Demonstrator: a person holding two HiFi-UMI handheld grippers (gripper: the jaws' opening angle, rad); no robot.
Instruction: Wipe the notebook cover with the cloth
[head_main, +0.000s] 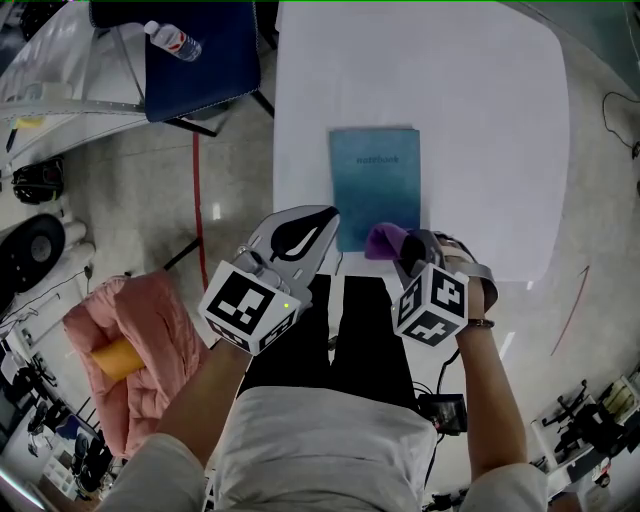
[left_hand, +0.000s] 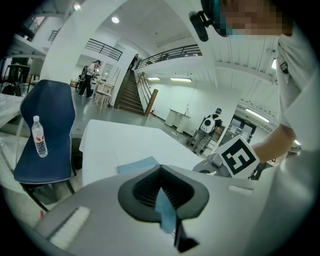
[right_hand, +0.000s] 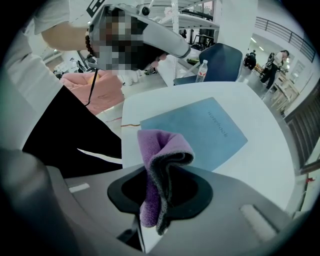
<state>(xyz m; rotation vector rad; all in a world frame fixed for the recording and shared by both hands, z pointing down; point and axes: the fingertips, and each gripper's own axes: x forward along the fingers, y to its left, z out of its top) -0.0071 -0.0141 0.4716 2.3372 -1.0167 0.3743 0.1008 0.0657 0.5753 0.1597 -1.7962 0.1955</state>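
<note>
A blue notebook (head_main: 375, 185) lies flat on the white table (head_main: 480, 110), near its front edge. My right gripper (head_main: 408, 250) hovers over the notebook's near right corner, shut on a folded purple cloth (head_main: 385, 240). In the right gripper view the cloth (right_hand: 160, 165) sticks up from between the jaws, with the notebook (right_hand: 200, 130) just beyond it. My left gripper (head_main: 325, 218) is held at the notebook's near left corner with its jaws shut and nothing in them. The notebook (left_hand: 137, 165) shows past those jaws in the left gripper view.
A dark blue chair (head_main: 195, 60) with a water bottle (head_main: 173, 40) on it stands left of the table. A pink bundle (head_main: 135, 345) lies on the floor at the left. The table's front edge runs just under both grippers.
</note>
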